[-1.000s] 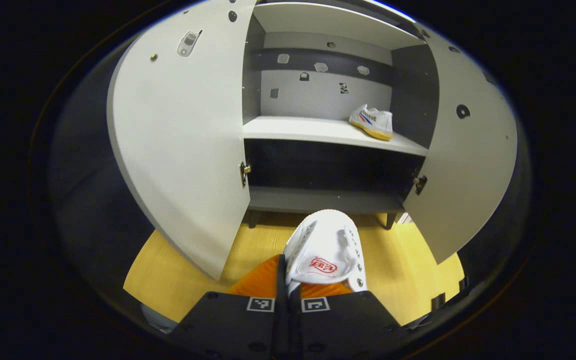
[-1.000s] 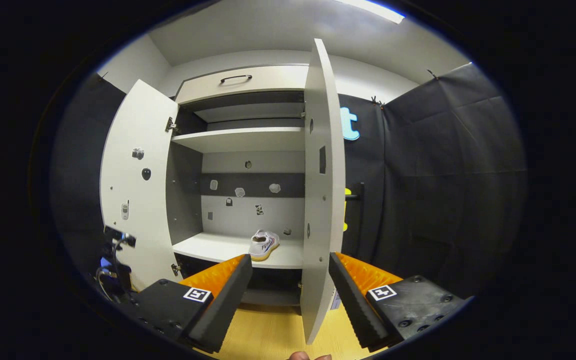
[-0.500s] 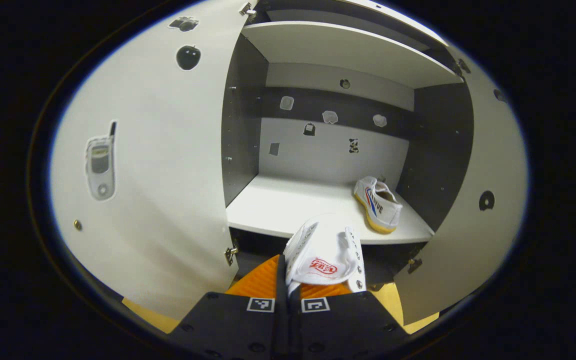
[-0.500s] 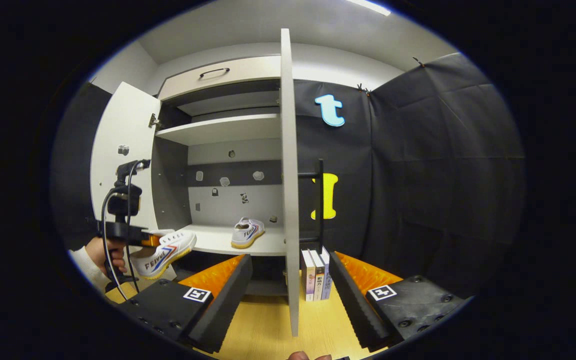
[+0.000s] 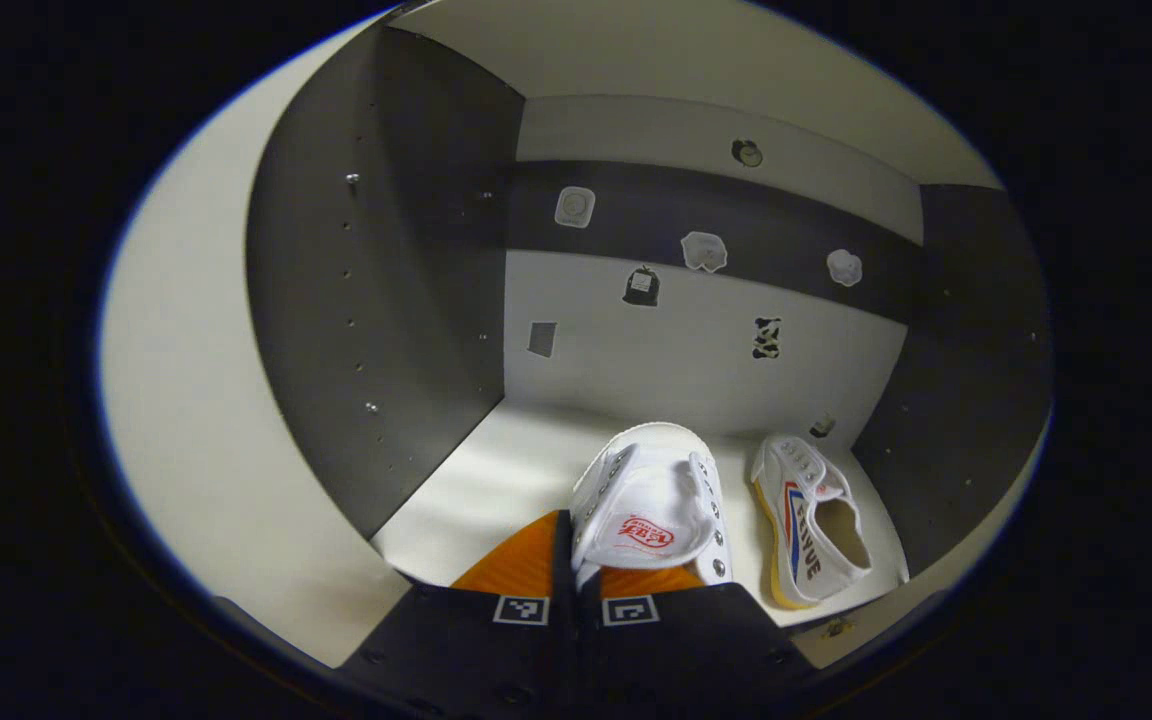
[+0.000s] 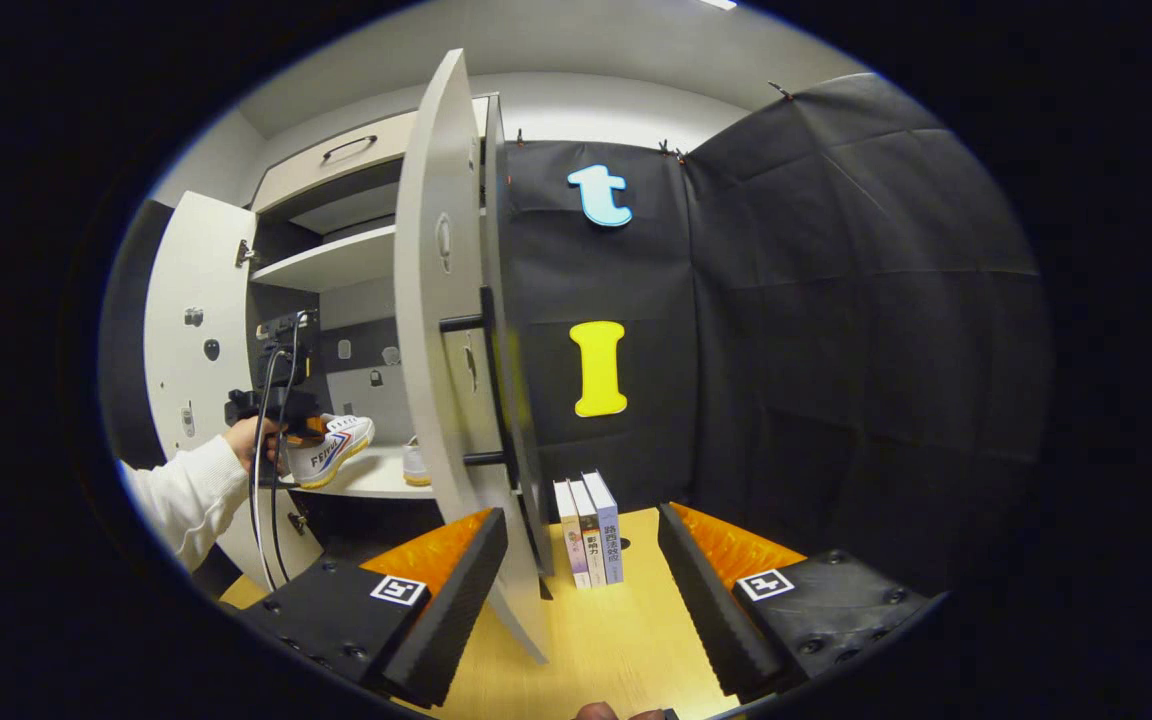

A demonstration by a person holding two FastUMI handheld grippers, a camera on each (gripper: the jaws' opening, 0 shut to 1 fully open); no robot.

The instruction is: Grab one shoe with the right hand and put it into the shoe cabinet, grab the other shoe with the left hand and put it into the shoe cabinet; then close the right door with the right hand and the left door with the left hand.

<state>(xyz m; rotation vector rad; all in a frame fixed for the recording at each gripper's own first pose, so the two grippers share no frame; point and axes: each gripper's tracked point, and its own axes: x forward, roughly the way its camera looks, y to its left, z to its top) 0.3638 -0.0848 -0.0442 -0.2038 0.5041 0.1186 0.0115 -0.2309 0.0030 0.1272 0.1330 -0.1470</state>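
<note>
1. The left claw (image 5: 576,575) is clamped on a white shoe (image 5: 651,505), gripping it at the heel end, toe pointing ahead into the cabinet.
2. In the right gripper view this shoe (image 6: 329,448) hangs just above the shelf (image 6: 376,478), held by a hand (image 6: 254,440) in a white sleeve (image 6: 181,495).
3. The other shoe (image 5: 809,515) already lies on the shelf (image 5: 496,480), just to the right of the held one, its long axis roughly parallel, toe toward the back wall.
4. The bare shelf lies below and left of the held shoe, so the drop looks like straight down, keeping left of the pair's mate.
5. The right claw (image 6: 581,590) is wide and empty, its fingers standing either side of the right door (image 6: 446,330), whose edge runs up between them; it is the nearer claw for closing that door.
6. Books (image 6: 588,540) stand on the surface (image 6: 616,650) just behind the door.
</note>
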